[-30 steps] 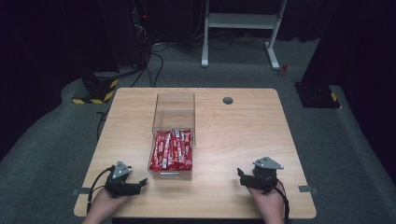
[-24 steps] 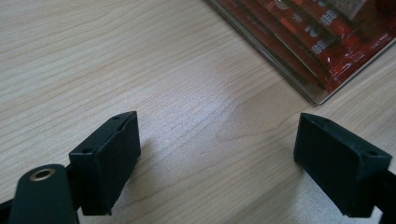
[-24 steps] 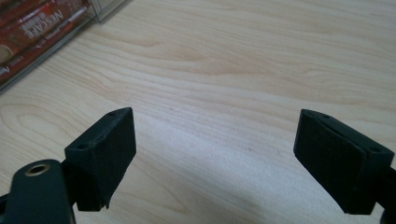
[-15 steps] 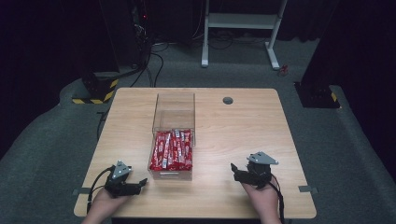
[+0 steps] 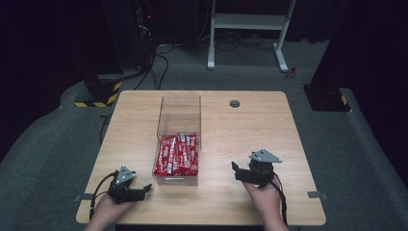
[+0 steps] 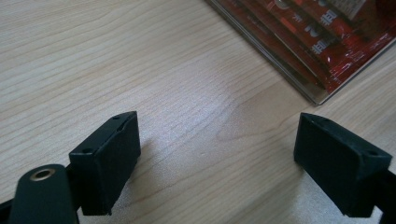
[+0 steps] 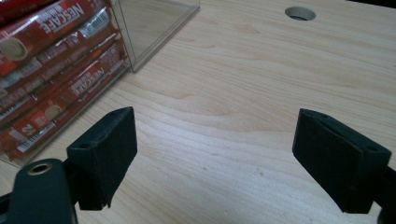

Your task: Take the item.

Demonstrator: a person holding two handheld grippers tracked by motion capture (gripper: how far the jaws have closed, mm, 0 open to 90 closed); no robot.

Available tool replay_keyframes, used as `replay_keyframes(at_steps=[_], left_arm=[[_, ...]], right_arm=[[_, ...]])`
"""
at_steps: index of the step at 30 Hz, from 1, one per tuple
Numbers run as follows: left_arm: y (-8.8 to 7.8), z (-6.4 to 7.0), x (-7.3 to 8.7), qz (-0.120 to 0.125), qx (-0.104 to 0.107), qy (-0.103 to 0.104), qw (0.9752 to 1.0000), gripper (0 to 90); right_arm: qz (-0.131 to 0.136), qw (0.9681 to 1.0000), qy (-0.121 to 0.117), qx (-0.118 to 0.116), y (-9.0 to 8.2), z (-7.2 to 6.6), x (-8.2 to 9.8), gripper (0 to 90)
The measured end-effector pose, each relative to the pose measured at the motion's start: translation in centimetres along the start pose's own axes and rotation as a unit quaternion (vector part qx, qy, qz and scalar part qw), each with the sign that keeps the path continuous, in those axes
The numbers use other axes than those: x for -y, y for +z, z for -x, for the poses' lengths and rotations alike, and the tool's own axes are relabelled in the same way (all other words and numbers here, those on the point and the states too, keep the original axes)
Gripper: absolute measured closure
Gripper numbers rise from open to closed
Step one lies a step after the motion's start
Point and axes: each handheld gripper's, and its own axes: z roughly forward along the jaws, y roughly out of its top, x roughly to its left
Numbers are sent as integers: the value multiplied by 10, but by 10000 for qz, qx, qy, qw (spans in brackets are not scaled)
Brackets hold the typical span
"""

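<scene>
Dark curtained surroundings and grey carpet frame a light wooden table [image 5: 231,139], on which all the work sits. Left gripper [image 5: 144,189]: jaws spread wide and holding nothing, resting low over bare wood near the table's front edge; in the left gripper view [image 6: 217,158] the near corner of the clear box lies just beyond the jaws, up and to the right. Right gripper [image 5: 234,169]: jaws likewise wide apart and empty — raised a little above the wood and pointing toward the box, as the right gripper view [image 7: 215,158] confirms. Clear plastic box [image 5: 179,115]: stands between the two grippers, a little left of the table's centre, its long side running front to back. Red coffee-stick packets [image 5: 177,154] fill the box's near half, stacked flat — the far half shows bare. Round cable hole [image 5: 235,103] sits near the table's far edge, well apart from both grippers.
</scene>
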Motion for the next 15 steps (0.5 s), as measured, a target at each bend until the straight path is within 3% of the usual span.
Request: replay_keyframes(at_steps=[7,15], left_arm=[[0,0,0,0,1,-2,10000,151],[0,0,0,2,3,-11,10000,151]], right_arm=[[42,10000,13,-80,1,-4,-10,146],[126,9997,-136,-143,1,-12,-28,153]])
